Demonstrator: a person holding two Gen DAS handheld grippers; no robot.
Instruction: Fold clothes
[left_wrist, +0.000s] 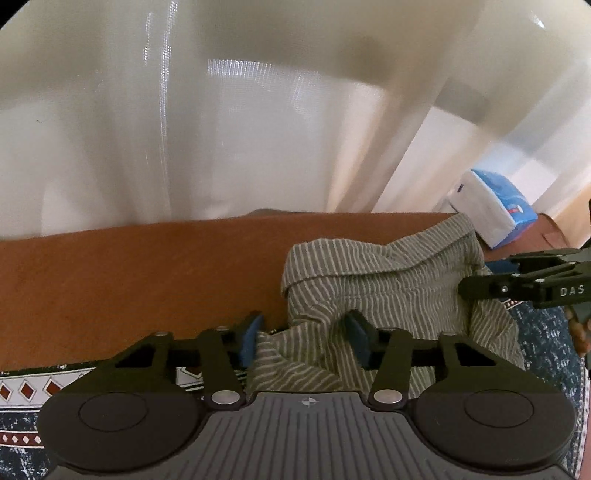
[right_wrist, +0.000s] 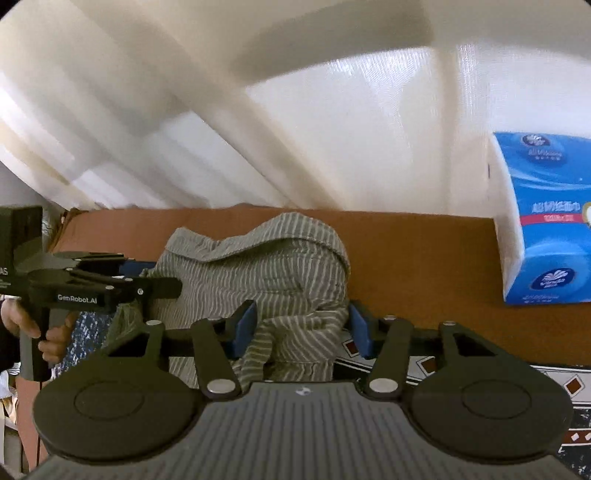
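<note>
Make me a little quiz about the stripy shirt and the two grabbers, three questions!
1. True or false: the striped shirt lies neatly folded flat.
2. What stands on the brown surface to the right of the shirt in the right wrist view: A) a tissue pack, B) a red cup, C) a book?
3. Fill in: cloth sits between the fingers of the left gripper and the right gripper, and both look ____.

Key:
1. False: it is bunched in a heap.
2. A, a blue and white pack, apart from the shirt.
3. Open: the blue pads are spread, not pinched shut.
</note>
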